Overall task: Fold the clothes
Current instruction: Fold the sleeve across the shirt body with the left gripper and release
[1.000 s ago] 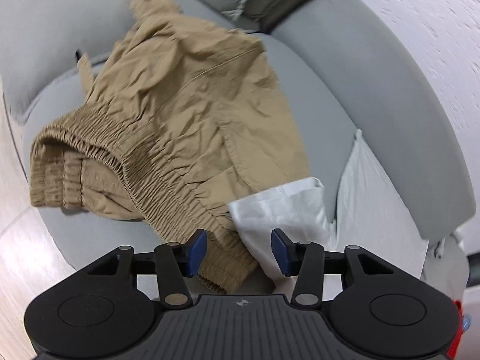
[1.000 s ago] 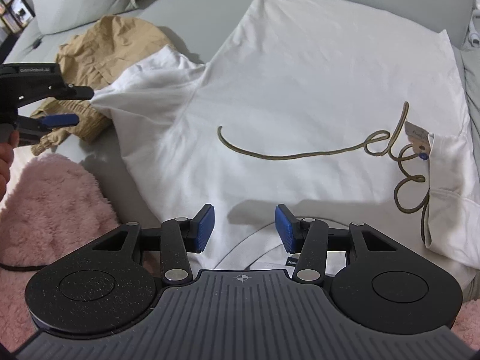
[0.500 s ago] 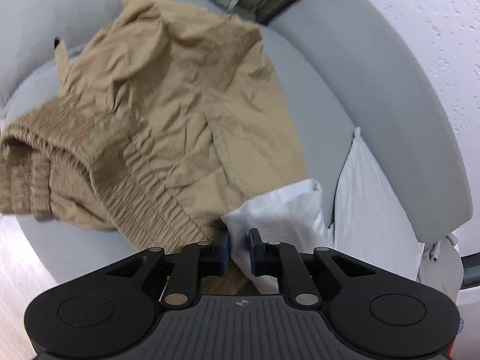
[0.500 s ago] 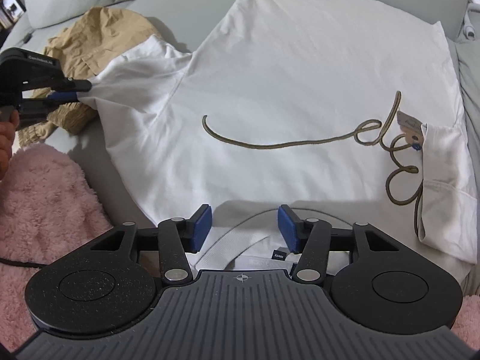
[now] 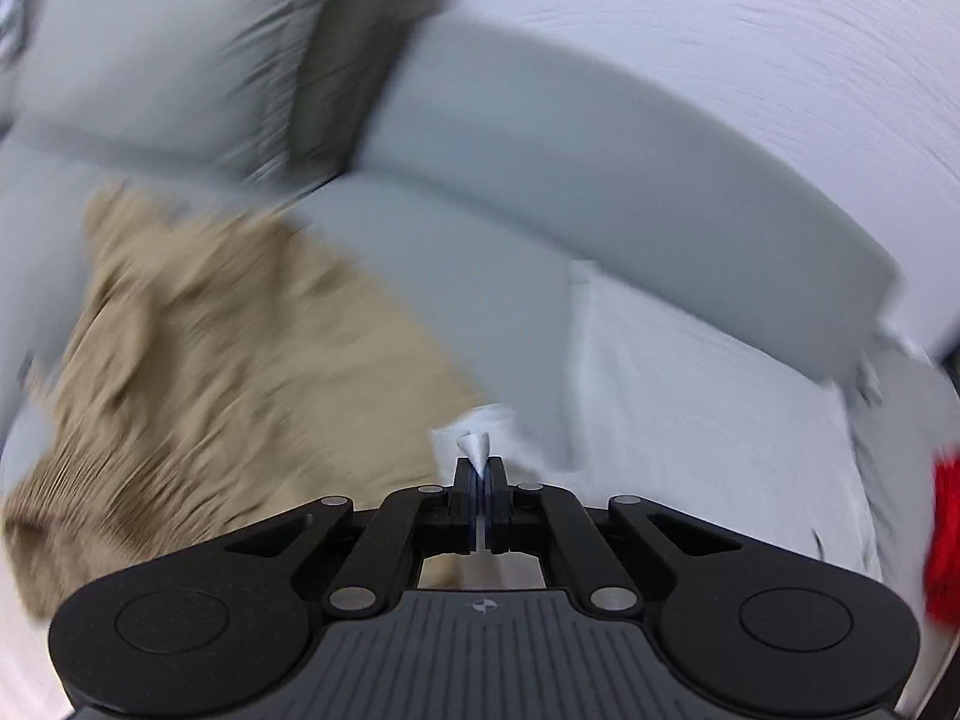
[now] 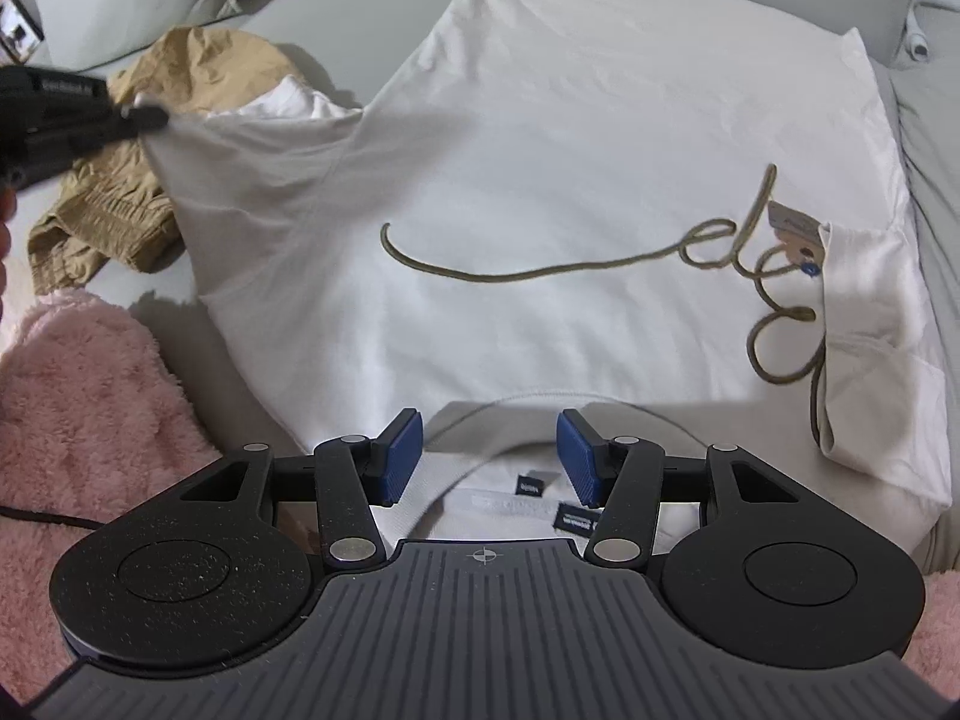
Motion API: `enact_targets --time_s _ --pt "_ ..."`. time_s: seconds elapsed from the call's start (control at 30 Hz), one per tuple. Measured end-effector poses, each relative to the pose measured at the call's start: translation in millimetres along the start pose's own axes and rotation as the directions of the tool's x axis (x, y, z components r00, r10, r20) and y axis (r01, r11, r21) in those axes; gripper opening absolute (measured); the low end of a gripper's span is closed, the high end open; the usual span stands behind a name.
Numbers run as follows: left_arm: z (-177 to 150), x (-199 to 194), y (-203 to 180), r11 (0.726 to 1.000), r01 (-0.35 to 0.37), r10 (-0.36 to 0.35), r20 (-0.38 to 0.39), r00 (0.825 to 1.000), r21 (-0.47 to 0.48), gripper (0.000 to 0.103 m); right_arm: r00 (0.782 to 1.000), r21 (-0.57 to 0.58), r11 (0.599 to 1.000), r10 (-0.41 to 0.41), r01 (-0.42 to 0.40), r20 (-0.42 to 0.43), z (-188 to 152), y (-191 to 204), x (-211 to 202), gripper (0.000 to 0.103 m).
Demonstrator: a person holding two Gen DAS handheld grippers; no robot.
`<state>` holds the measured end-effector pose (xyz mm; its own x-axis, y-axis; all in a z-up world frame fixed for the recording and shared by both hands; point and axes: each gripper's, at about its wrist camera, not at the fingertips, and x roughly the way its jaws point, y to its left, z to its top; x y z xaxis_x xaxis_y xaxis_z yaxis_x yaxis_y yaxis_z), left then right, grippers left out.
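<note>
Left tool (image 5: 480, 483) pinches the white shirt's sleeve (image 6: 240, 144) at 10 o'clock, likely to fold it inward; right tool (image 6: 489, 456) hangs spread over the collar (image 6: 480, 414).

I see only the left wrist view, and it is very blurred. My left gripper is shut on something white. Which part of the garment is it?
Observer: In the right wrist view, the left gripper holds the sleeve of the white T-shirt, lifted off the sofa.
Operator: Where is the right gripper?
Observer: The right gripper is open above the collar, holding nothing.
Operator: Is the other sleeve already folded?
Observer: Yes, the far sleeve lies folded over the shirt body.
</note>
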<state>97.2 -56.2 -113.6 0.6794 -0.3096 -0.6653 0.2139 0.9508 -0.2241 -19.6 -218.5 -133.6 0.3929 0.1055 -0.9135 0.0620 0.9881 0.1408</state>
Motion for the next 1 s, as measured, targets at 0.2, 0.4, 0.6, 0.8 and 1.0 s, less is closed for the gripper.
enact_targets --time_s 0.2,0.4,0.6,0.8,1.0 --pt "-34 -5 -96 0.916 0.077 -0.058 -0.058 0.997 0.395 0.0 1.0 0.077 0.997 0.0 -0.003 0.029 -8 -24 -11 0.056" --pt "-89 17 -136 0.845 0.155 -0.018 -0.263 0.965 0.512 0.006 0.999 0.185 0.983 -0.004 -0.006 0.051 -17 -57 -21 0.056" --pt "-83 -5 -121 0.898 0.16 -0.056 -0.253 0.966 0.409 0.041 0.998 0.218 0.976 0.004 -0.018 0.066 -22 -73 -24 0.057" --pt "-57 5 -73 0.966 0.074 -0.016 -0.229 0.973 0.246 0.048 0.994 0.184 0.981 0.04 -0.058 0.101 -10 -69 -21 0.057" --pt "-41 48 -31 0.995 -0.011 0.044 -0.327 0.944 0.103 0.046 0.981 0.103 0.987 0.111 -0.128 0.157 31 -47 -8 0.048"
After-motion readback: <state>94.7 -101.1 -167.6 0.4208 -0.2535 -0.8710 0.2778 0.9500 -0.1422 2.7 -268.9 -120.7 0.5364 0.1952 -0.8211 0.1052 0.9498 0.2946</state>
